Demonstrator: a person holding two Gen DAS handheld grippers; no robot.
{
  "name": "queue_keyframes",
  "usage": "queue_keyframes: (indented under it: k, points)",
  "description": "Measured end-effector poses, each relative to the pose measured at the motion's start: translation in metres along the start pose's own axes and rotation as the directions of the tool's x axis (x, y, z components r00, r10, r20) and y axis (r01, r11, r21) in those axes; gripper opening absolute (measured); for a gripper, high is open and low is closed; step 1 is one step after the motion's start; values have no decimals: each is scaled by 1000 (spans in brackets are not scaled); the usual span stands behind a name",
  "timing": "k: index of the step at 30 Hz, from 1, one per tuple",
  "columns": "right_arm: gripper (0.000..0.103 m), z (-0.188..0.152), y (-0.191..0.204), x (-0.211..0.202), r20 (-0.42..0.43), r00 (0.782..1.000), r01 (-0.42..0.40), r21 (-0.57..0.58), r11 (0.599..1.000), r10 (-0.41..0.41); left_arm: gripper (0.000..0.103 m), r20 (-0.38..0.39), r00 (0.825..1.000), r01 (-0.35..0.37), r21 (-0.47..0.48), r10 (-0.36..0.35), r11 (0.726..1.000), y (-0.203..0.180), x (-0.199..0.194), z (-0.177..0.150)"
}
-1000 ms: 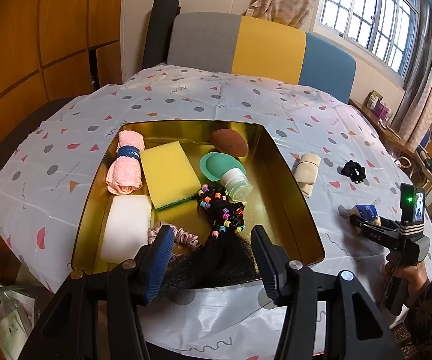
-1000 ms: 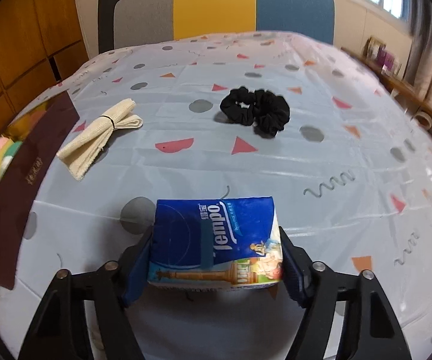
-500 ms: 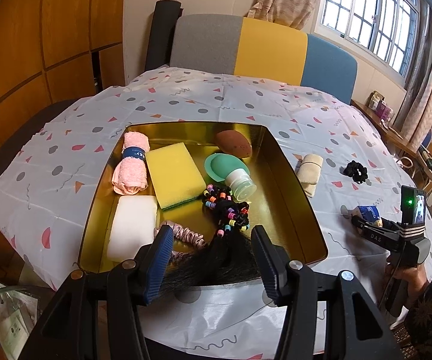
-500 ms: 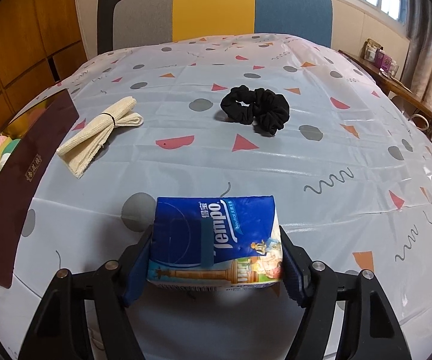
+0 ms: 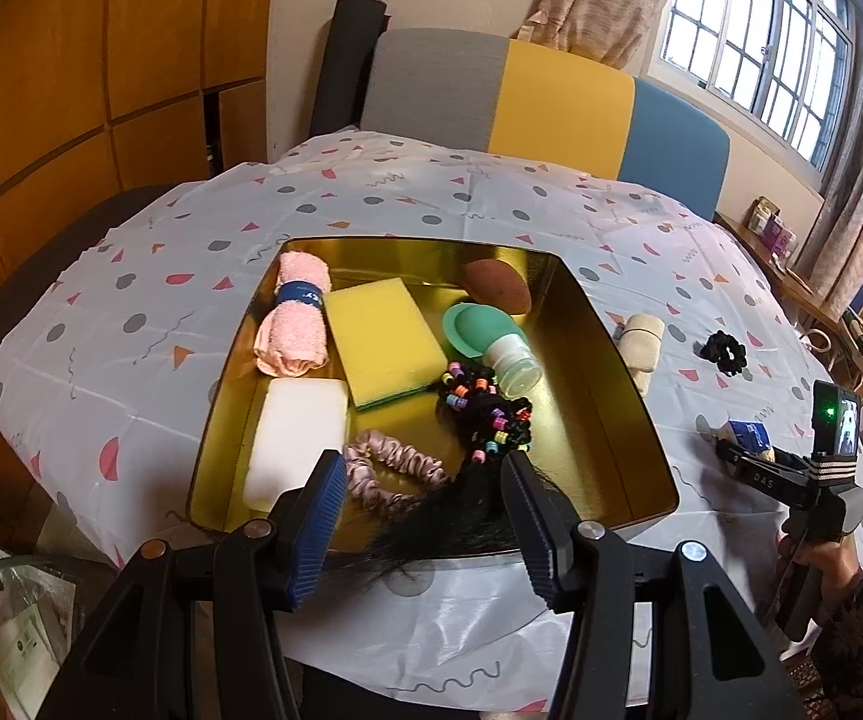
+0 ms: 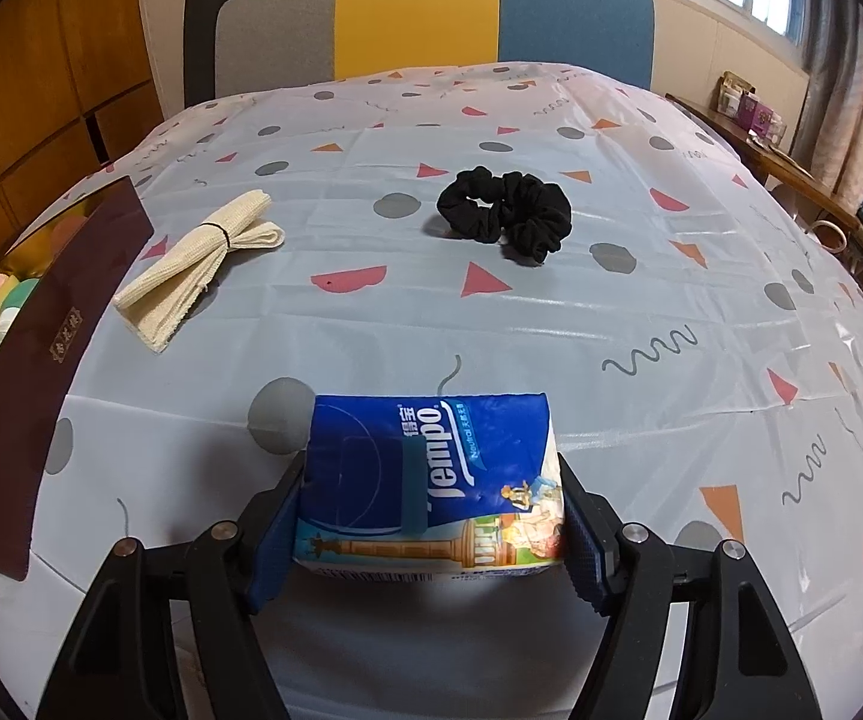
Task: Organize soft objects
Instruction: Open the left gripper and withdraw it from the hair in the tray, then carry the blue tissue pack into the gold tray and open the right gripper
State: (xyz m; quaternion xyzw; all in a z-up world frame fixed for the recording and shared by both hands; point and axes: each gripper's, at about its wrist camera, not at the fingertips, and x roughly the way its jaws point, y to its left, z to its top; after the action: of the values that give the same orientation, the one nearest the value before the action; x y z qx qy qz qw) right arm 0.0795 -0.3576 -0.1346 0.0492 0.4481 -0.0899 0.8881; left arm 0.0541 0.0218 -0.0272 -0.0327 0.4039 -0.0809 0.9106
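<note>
A: Jaws first. Right gripper (image 6: 431,531): both pads press the short ends of the blue tissue pack (image 6: 431,480), a firm pinch, pack flat and low over the tabletop (image 6: 641,312). I cannot tell whether its underside touches the cloth.

B: And the left gripper (image 5: 422,516)?

A: Jaws spread partway, nothing pinched. It hangs over the near rim of the gold tin (image 5: 611,354). The black hair extension (image 5: 467,516) with coloured beads trails between the pads, but neither pad presses on it.

B: Tin contents?

A: Pink rolled towel (image 5: 293,318), yellow sponge (image 5: 383,342), white sponge (image 5: 296,438), brown puff (image 5: 497,285), green squeeze bottle (image 5: 488,336), pink scrunchie (image 5: 395,471), plus the beaded hair. All inside the walls, except that the hair's loose end hangs over the near rim.

B: Still outside?

A: Cream folded cloth (image 6: 197,276), just beside the tin's right wall, and black scrunchie (image 6: 506,213), farther out. The tissue pack lies well to the right of the tin.

B: Step in hand, then?

A: Judged: tissue pack gripped, transfer to the tin not yet begun.

B: Next move needs?

A: Lift clear of the cloth, carry left over the dark outer wall, release on bare gold floor, probably the near right corner. Keep the pinch light; the pack will crush. Left gripper should stay clear of the drop path.
</note>
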Motion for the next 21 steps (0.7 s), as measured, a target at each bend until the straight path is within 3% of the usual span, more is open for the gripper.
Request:
queue_keyframes:
  k: [6, 13, 21]
  points:
    - [73, 1, 11, -6, -16, 999, -34, -6, 999, 34, 54, -5, 1000, -4, -15, 3, 1000, 6, 0, -2]
    - [73, 14, 40, -33, 36, 991, -128, -32, 991, 129, 54, -2, 1000, -7, -29, 6, 1000, 11, -2, -4]
    - [73, 34, 112, -81, 114, 946, -280, -188, 942, 304, 54, 3, 1000, -13, -44, 13, 999, 15, -4, -5]
